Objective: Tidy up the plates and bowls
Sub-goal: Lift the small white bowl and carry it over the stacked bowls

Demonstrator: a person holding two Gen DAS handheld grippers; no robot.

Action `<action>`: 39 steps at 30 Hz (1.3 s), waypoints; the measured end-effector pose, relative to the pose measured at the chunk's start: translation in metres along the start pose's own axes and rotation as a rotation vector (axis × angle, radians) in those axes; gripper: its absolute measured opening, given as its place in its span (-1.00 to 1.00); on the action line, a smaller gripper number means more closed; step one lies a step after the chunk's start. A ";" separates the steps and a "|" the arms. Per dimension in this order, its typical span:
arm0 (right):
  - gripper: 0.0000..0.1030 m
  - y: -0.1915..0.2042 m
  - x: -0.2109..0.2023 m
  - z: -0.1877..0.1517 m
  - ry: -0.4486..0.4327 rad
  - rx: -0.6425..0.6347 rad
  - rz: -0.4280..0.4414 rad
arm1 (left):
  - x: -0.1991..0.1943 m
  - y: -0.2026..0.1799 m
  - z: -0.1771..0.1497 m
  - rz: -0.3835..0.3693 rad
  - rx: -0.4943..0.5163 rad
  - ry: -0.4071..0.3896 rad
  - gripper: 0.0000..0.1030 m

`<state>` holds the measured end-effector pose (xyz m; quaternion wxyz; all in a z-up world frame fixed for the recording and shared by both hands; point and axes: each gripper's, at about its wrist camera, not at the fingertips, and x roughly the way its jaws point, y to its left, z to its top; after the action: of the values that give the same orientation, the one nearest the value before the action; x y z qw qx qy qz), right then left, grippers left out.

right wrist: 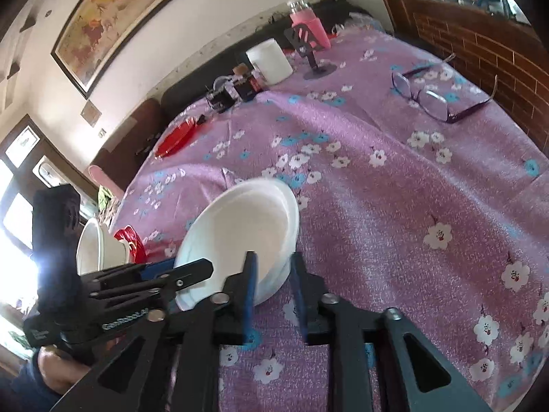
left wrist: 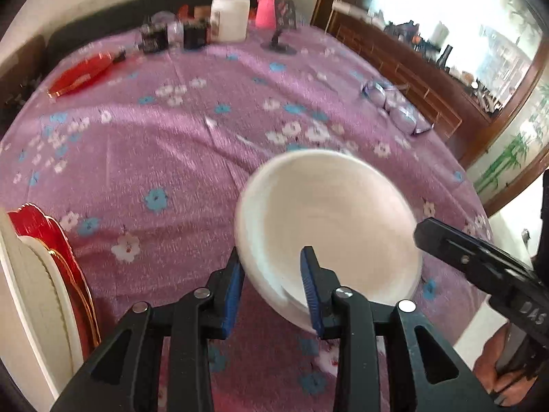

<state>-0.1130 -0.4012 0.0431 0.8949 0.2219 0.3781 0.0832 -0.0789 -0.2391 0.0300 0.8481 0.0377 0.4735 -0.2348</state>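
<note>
Two white bowls [left wrist: 329,230] sit nested together, tilted, above the surface [left wrist: 171,158], which is covered by a purple flowered cloth. The left gripper [left wrist: 272,292] has its blue-padded fingers [left wrist: 310,288] partly open on either side of the bowls' near rim; one finger lies inside the bowl and the other outside, and whether the pads press on the rim cannot be told. The right gripper [right wrist: 272,288] stands partly open too, its fingers [right wrist: 250,285] straddling the opposite edge of the same bowls, with a visible gap at the outer pad. At the left edge of the surface a stack of dishes [left wrist: 44,274] stands, red plates against white ones. Farther off lie a red plate [left wrist: 82,75], a pair of glasses [right wrist: 432,99], a white jar [left wrist: 230,17] and a pink bottle [left wrist: 269,3].
</note>
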 end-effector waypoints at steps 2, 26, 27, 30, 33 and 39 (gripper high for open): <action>-0.07 0.000 -0.003 -0.002 -0.038 -0.007 -0.028 | -0.001 -0.002 -0.006 0.009 0.033 -0.037 0.01; -0.58 -0.020 0.015 -0.017 -0.108 0.101 0.020 | 0.003 0.006 -0.020 0.006 0.081 -0.164 0.17; -0.60 -0.020 0.015 -0.018 -0.102 0.113 0.027 | 0.005 0.007 -0.019 0.009 0.073 -0.152 0.17; -0.68 -0.020 0.015 -0.021 -0.093 0.140 0.011 | 0.004 0.008 -0.020 -0.008 0.066 -0.167 -0.19; -0.69 -0.016 0.010 -0.025 -0.091 0.154 0.021 | 0.002 0.004 -0.023 -0.016 0.082 -0.175 -0.64; -0.71 -0.011 -0.003 -0.035 -0.086 0.165 0.022 | -0.006 0.007 -0.028 -0.050 0.055 -0.175 -0.72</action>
<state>-0.1401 -0.4006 0.0182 0.8880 0.3025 0.3423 0.0521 -0.1004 -0.2229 0.0187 0.8788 0.0284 0.3917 -0.2711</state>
